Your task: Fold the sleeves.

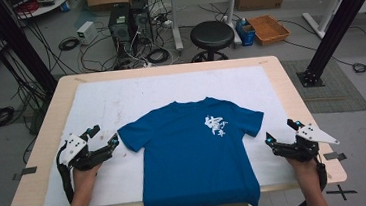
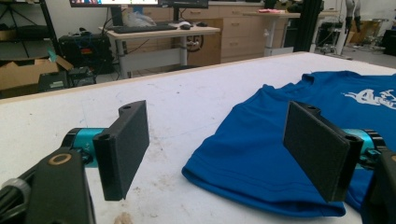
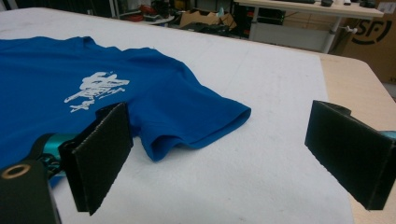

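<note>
White sheeting covers the surface, and a blue T-shirt lies flat at its centre, collar toward 12 o'clock, hem hanging over the near edge at 6 o'clock; long axis runs 12 to 6. Left tongs, spread and empty, sit just beside the left sleeve, at 9 o'clock of the shirt. Right tongs, likewise spread and empty, stand near the right sleeve, at 3 o'clock. The left pair appears nearer. Nothing obstructs either approach.
</note>
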Motion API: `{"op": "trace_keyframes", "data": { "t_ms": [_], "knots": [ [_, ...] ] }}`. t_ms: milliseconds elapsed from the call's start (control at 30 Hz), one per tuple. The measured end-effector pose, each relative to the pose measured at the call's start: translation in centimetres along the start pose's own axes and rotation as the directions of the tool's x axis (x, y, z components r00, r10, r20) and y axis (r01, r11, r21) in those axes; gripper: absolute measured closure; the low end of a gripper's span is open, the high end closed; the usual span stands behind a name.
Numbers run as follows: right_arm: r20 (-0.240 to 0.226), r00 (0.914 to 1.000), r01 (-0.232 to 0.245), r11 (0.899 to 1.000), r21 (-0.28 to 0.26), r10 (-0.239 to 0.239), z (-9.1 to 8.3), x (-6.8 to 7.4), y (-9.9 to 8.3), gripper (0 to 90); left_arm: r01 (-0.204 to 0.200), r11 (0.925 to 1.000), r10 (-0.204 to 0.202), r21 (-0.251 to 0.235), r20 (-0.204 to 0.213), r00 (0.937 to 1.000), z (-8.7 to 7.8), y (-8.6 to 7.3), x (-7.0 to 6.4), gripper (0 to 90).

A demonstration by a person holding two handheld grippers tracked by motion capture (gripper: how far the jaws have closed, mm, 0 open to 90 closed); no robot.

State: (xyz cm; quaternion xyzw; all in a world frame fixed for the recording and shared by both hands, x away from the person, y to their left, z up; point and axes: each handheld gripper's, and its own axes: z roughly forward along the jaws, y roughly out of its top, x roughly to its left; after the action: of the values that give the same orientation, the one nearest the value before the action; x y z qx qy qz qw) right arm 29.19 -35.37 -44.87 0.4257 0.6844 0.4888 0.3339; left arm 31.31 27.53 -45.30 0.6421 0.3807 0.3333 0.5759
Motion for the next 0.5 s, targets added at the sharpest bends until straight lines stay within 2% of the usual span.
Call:
{"op": "trace_keyframes", "data": {
  "t_ms": [500],
  "knots": [
    [0.017,0.9993,-0.033,0.999,0.019,0.033,0.17,-0.22,0.09,6.9,-0.012,0.9998,0.012,0.018,-0.013,0.9998,0.14,0.06,-0.15,23.1]
  ]
}}
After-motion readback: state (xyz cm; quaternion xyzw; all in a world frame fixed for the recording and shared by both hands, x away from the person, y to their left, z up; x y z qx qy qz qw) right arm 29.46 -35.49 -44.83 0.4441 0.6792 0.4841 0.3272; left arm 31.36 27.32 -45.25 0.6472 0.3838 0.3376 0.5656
